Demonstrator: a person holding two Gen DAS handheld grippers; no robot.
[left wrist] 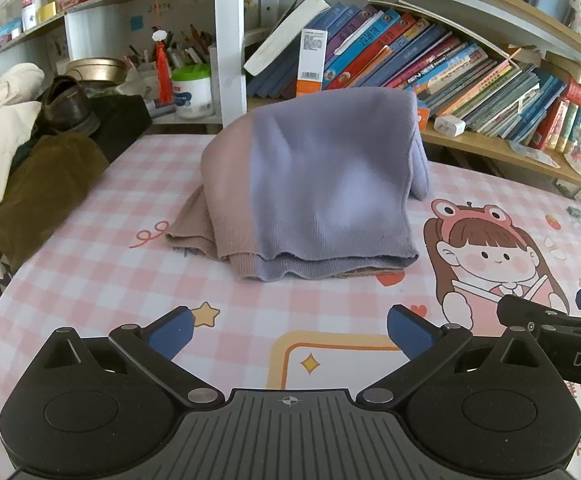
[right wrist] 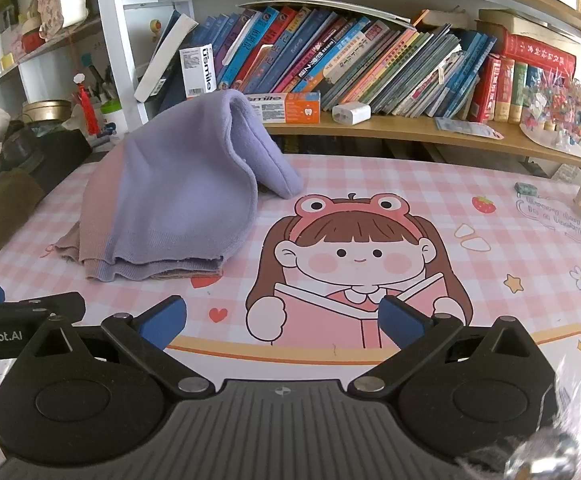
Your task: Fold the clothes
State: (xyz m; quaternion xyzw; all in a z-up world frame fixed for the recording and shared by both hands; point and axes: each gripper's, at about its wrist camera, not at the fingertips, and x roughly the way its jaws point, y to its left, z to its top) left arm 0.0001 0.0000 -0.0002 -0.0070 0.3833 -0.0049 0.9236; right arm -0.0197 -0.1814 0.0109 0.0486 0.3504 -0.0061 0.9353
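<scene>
Lying folded mid-frame on pink checked cartoon table mat (left wrist: 90, 264): lilac-and-dusty-pink knit sweater (left wrist: 314, 184). Hovering below it, spread wide and empty: left gripper (left wrist: 290, 334), right gripper (right wrist: 282, 320).

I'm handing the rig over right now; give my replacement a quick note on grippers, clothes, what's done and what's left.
Left gripper: open, empty, above the checked table mat.
Right gripper: open, empty, over the cartoon girl print.
Purple and pink sweater: ahead of both grippers, folded into layers, but its back part humps up instead of lying flat.
Done: rough fold.
Left: probably flatten the hump; other garments lie piled at the mat's left edge.
</scene>
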